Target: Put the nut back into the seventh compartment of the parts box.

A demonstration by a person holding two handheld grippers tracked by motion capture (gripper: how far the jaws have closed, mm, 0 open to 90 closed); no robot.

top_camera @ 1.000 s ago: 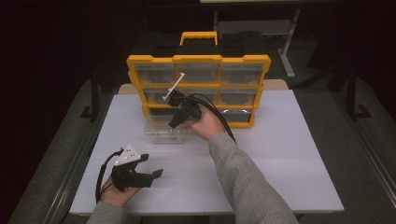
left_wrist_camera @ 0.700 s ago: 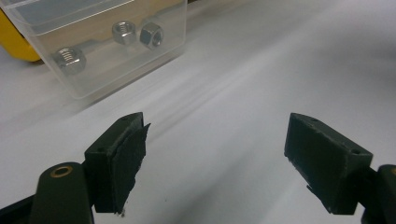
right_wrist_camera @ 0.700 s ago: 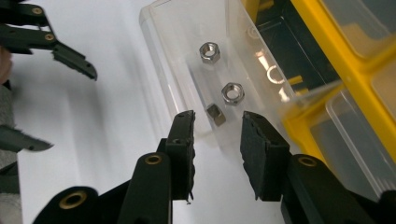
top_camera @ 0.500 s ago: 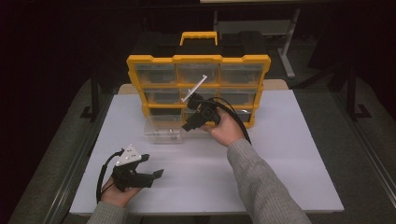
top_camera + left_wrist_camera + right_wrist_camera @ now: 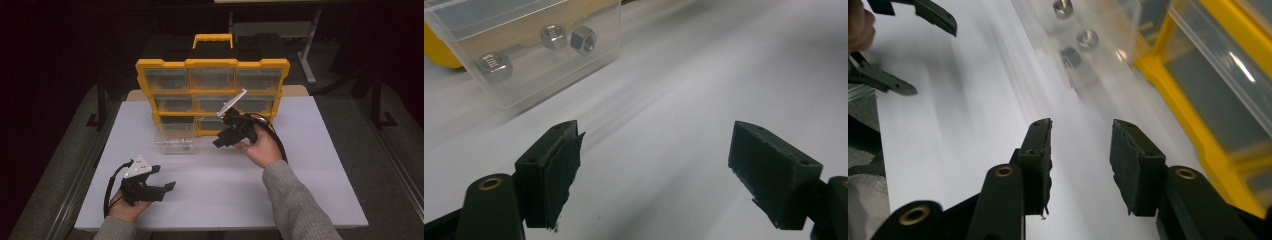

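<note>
A clear plastic drawer (image 5: 175,140) sits on the white table in front of the lower left of a yellow organizer (image 5: 212,64). It holds three metal nuts (image 5: 496,66). My right gripper (image 5: 220,142) hovers to the right of the drawer, in front of the organizer. Its jaws have just been opening and nothing is between them (image 5: 1080,132). The drawer (image 5: 1118,25) lies ahead of it, with the organizer's frame (image 5: 1168,85) to one side. My left gripper (image 5: 164,177) rests near the table's front left, wide open (image 5: 654,145) and empty, pointing toward the drawer (image 5: 554,70).
The white table top (image 5: 300,165) spreads wide to the right and in front of the organizer. The organizer has a yellow handle (image 5: 212,39) and rows of clear drawers. Dark floor and table legs surround the table.
My right hand has carried its gripper to the right, away from above the clear drawer. The left gripper has stayed in place.
</note>
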